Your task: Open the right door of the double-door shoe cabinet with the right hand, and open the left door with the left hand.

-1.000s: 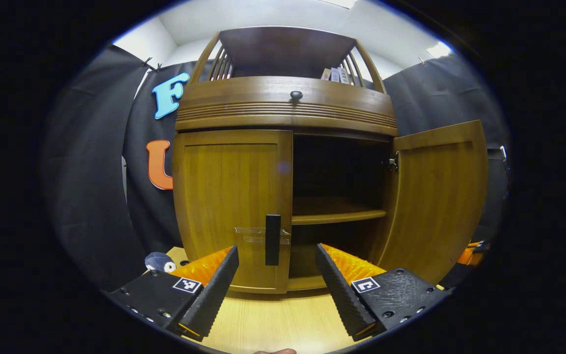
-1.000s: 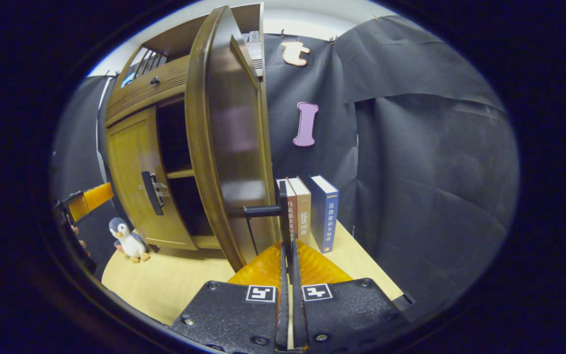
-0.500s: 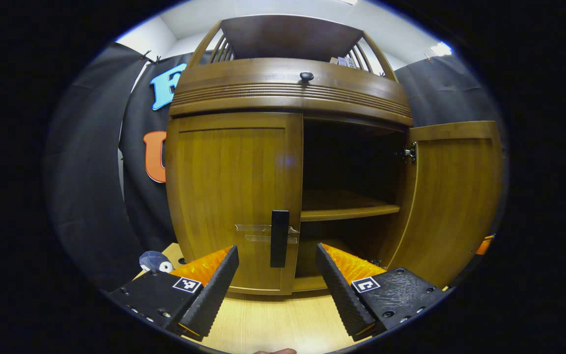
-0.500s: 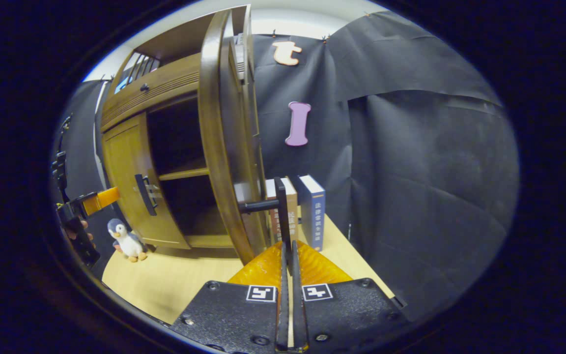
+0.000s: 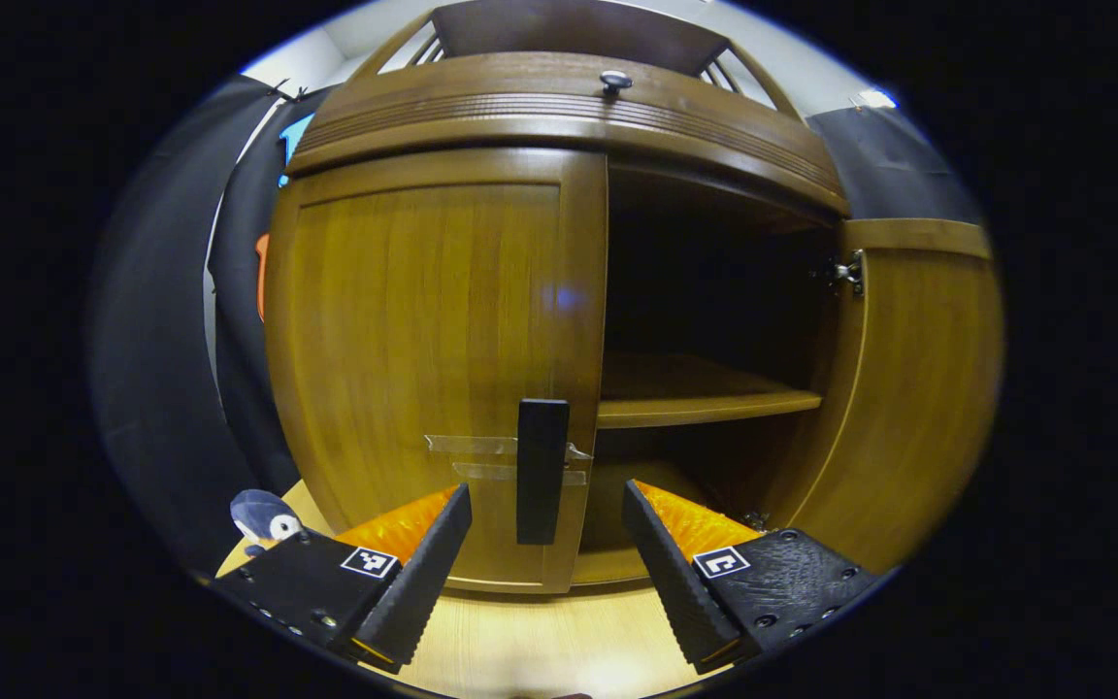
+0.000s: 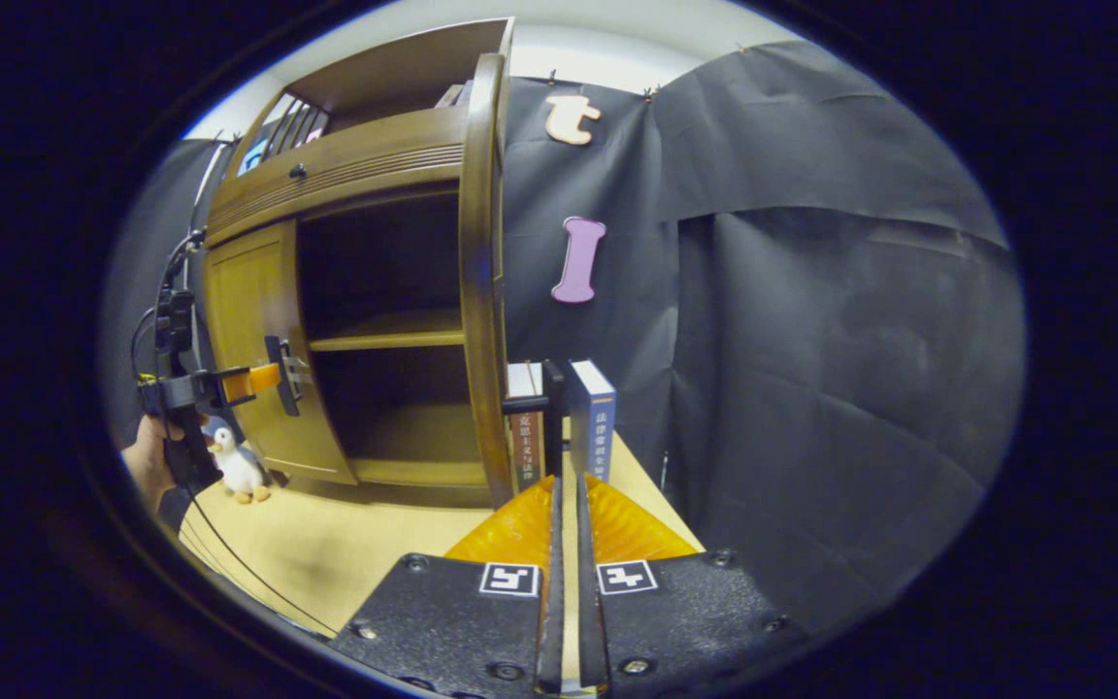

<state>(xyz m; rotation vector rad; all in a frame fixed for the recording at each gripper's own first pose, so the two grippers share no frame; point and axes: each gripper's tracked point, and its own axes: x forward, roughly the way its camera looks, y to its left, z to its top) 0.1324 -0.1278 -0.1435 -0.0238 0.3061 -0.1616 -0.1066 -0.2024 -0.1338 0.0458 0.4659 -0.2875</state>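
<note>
Left gripper view: left gripper (image 5: 544,563) has its 2 fingers spread wide apart, nothing between them in contact. The left door's handle (image 5: 542,471), a dark vertical bar, sits ahead of the jaws, in line with the gap and slightly nearer the left finger (image 5: 413,582); no contact visible. The left door (image 5: 433,359) of the shoe cabinet (image 5: 569,107) is closed against the frame, directly ahead. 2 strips of clear tape (image 5: 481,458) cross the door behind the handle. To the right of the jaws, the right door (image 5: 918,388) stands swung out, inner face toward the camera, hinge (image 5: 845,274) visible at its top corner. The open compartment shows 1 shelf (image 5: 705,403) above and beyond the right finger (image 5: 675,573). A penguin plush (image 5: 263,516) sits on the tabletop (image 5: 540,646) just left of the left finger.

Right gripper view: right gripper (image 6: 566,544) has its 2 fingers drawn together, a thin slit between them. The right door's handle (image 6: 547,408) stands straight ahead, just above the fingertips. I cannot tell whether the tips actually pinch it. The right door (image 6: 483,282) is seen edge-on, ahead and slightly left of the jaws, wide open. Upright books (image 6: 590,417) stand just beyond the handle. Far left of the jaws, the left gripper (image 6: 253,381) is held by a hand (image 6: 147,458), its tips near the left door's handle (image 6: 278,374); the plush (image 6: 234,466) sits below it.
</note>
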